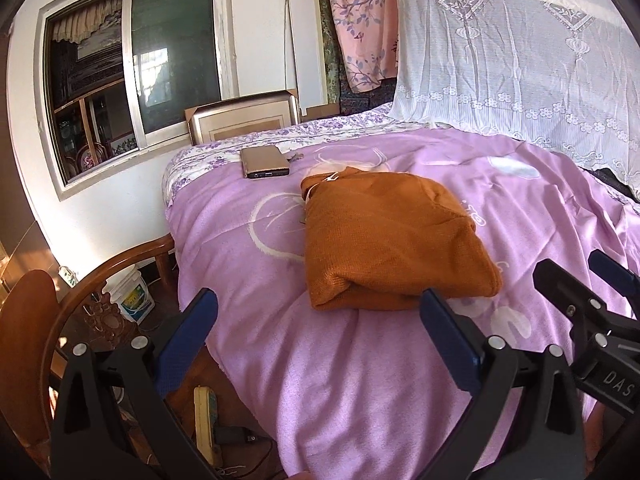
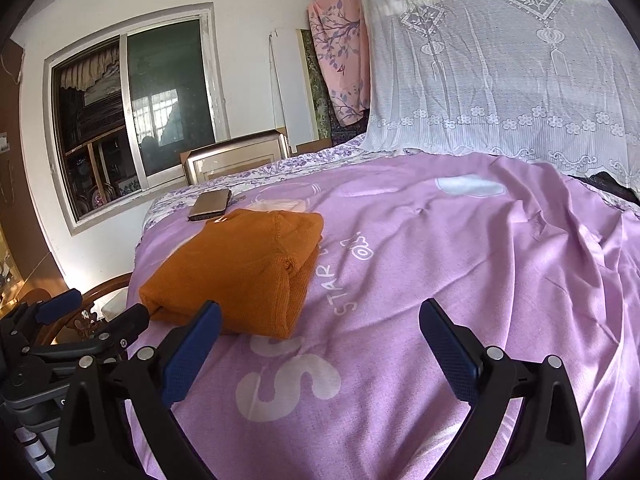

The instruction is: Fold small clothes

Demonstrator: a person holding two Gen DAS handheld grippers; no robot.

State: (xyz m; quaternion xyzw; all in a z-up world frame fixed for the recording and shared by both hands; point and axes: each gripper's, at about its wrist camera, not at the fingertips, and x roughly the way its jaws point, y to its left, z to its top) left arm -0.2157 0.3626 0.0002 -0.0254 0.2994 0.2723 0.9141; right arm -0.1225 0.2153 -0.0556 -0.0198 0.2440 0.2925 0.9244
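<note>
Orange-brown knit garment (image 1: pixel 390 240), folded into a compact bundle, lay on the lilac bedspread (image 1: pixel 340 380) at the centre of the left wrist frame and at centre left of the right wrist frame. Your left gripper (image 1: pixel 320 312) hung just short of the bundle's near edge, its blue-padded fingers (image 1: pixel 188 332) spread wide and holding nothing; the right-hand finger tip overlapped the fold's lower edge in the picture, though contact could not be judged. Your right gripper (image 2: pixel 320 320) was likewise spread wide and empty, with the bundle off its left finger and bare bedspread between the fingers. Each gripper appeared at the margin of the other's view: lower right in the left wrist frame, lower left in the right wrist frame. Beyond the garment, toward the upper left, a gold phone (image 1: pixel 264 162) rested near the bed's far edge. A wooden chair (image 1: pixel 80 300) and a white bucket (image 1: pixel 130 292) occupied the lower left, and a lace curtain (image 1: pixel 520 60) filled the upper right.
</note>
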